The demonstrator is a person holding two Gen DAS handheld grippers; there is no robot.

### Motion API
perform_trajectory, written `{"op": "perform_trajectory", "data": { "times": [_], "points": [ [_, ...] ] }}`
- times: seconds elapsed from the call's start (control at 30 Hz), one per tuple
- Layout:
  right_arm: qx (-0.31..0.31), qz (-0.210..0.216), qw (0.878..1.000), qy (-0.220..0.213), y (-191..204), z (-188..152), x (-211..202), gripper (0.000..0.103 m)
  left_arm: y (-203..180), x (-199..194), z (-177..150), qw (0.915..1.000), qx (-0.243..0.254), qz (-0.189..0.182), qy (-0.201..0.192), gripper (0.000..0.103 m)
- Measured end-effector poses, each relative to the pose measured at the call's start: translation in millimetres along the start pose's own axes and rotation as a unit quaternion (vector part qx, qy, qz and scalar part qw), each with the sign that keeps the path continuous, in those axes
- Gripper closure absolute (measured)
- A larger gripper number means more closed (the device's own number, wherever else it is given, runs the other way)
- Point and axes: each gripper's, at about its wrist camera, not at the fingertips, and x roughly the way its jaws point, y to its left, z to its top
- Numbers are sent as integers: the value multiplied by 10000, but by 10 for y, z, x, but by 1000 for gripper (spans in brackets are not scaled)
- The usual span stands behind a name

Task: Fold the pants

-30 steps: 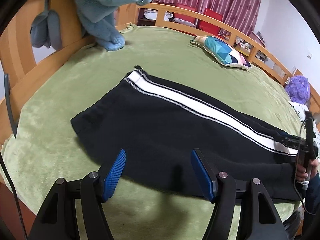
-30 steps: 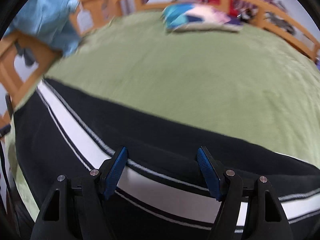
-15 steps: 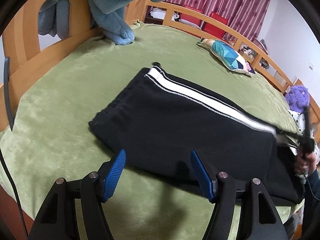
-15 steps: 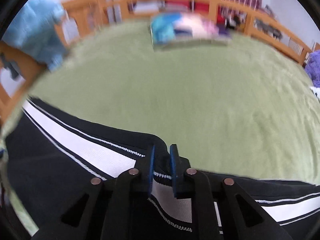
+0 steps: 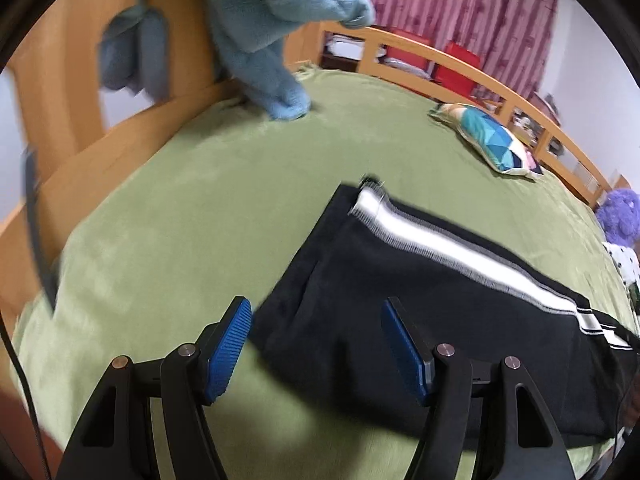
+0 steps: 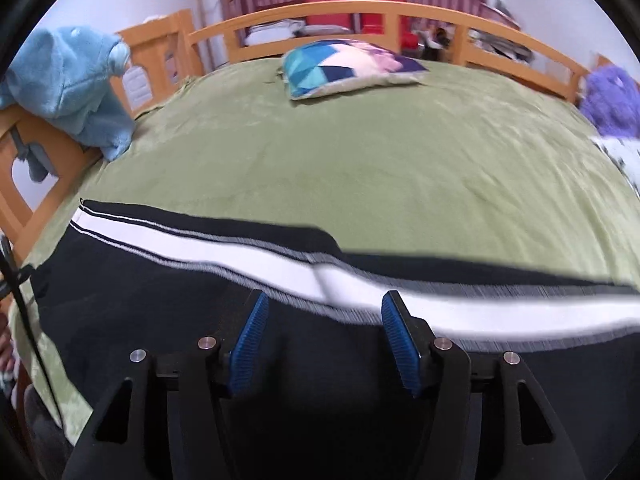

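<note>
Pants [image 5: 420, 300] lie folded lengthwise on the bed [image 5: 180, 220]; left gripper [image 5: 316, 344] apart, right gripper [image 6: 320, 340] opening, both empty; next, grasp an end.

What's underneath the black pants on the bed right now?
The black pants lie flat on the green blanket, which shows all around them. Whatever lies beneath the fabric itself is covered and cannot be seen.

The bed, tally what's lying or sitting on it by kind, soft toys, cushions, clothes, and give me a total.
Soft toys: 2, the blue plush draped over the wooden rail and the purple plush at the far right edge.
Cushions: 1, the patchwork cushion.
Clothes: 1, the black pants with a white stripe.
Total: 4. A white spotted fabric by the purple plush is too cut off to class.
</note>
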Motion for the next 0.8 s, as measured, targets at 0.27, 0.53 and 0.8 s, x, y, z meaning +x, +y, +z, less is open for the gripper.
{"op": "perform_trajectory", "data": {
  "times": [0.27, 0.53, 0.8],
  "points": [
    [1214, -481, 9914, -87, -524, -471, -330, 44, -351, 614, 540, 9979, 526, -347, 170, 48],
    [1912, -703, 9790, -44, -725, -743, -411, 44, -458, 1222, 757, 9959, 551, -327, 634, 57],
    [2016, -786, 9763, -87, -707, -731, -396, 44, -300, 1049, 1027, 9975, 415, -534, 219, 89]
  ]
}}
